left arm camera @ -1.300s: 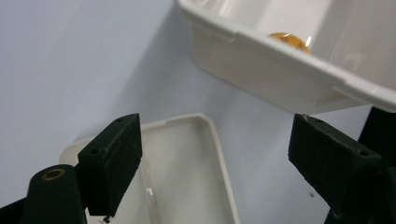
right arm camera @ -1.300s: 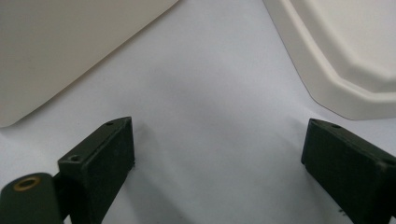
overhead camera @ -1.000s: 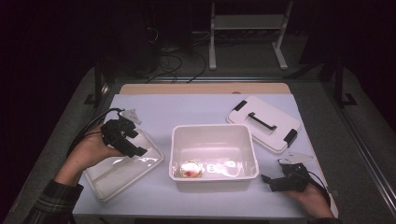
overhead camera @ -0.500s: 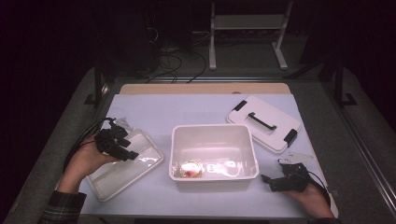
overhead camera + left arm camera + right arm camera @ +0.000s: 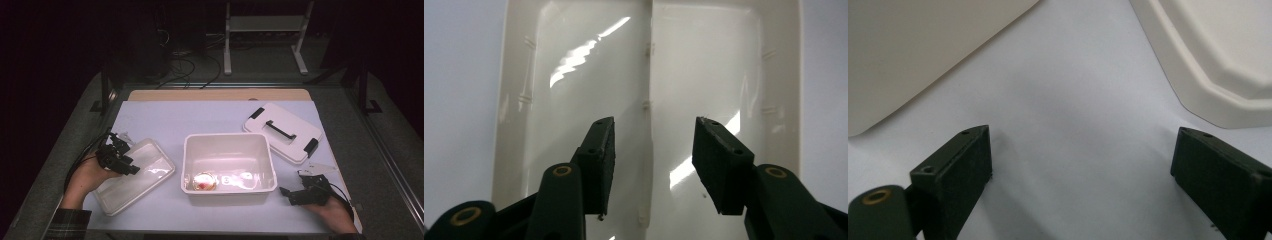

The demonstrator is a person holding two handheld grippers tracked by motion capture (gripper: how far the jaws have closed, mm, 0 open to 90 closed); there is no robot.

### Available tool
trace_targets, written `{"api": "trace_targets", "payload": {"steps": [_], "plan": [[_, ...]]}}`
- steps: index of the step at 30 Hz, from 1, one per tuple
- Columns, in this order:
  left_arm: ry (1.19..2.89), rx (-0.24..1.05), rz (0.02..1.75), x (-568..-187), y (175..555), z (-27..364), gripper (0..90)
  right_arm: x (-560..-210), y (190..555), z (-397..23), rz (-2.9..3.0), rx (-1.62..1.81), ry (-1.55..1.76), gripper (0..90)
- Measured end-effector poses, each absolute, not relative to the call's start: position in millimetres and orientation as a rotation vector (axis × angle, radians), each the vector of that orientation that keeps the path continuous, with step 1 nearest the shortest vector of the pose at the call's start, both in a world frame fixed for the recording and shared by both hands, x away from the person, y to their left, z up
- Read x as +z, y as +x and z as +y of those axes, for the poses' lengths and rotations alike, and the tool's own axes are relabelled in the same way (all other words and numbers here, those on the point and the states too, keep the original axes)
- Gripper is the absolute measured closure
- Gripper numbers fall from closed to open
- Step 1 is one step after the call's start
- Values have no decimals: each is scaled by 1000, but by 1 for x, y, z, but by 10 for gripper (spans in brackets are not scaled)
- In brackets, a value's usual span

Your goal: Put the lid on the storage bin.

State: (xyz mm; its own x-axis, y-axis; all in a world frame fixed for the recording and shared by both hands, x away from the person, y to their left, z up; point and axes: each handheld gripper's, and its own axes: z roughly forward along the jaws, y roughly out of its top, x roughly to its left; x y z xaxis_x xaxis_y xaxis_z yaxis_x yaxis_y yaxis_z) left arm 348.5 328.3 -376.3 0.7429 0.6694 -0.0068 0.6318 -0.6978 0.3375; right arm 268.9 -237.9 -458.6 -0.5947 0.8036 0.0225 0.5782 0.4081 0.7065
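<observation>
Far half of counter (image 5: 200, 112) bare, open passage. White bin (image 5: 228, 162) blocks the middle; handled lid (image 5: 282, 131) sits just beyond its far right corner, narrow gap between. Clear tray (image 5: 134, 175) takes the left front, a strip of bare counter between it and the bin. Bare patch ahead of right gripper (image 5: 287, 194), between bin and lid.

Dim lab: cables (image 5: 187, 67) and metal stand (image 5: 262, 30) behind table (image 5: 200, 117)

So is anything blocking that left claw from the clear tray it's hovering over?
Nothing visible. The left gripper hangs directly over the clear tray, its jaws just closing in astride the tray's raised centre ridge, with only air between the pads. The white bin sits apart to the side.
</observation>
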Motion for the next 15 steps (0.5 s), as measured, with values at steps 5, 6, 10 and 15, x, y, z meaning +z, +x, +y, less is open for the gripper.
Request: {"api": "trace_targets", "payload": {"steps": [5, 6, 10, 15], "plan": [[2633, 139, 1022, -386, 351, 332, 557, -459, 269, -238, 2348, 987, 1197, 87], [2634, 139, 1022, -388, 352, 333, 570, -459, 269, -238, 2348, 988, 1197, 87], [2627, 121, 1034, -394, 353, 337, 610, -459, 269, -238, 2348, 988, 1197, 87], [2613, 116, 1033, -399, 352, 341, 648, -459, 269, -238, 2348, 988, 1197, 87]]}}
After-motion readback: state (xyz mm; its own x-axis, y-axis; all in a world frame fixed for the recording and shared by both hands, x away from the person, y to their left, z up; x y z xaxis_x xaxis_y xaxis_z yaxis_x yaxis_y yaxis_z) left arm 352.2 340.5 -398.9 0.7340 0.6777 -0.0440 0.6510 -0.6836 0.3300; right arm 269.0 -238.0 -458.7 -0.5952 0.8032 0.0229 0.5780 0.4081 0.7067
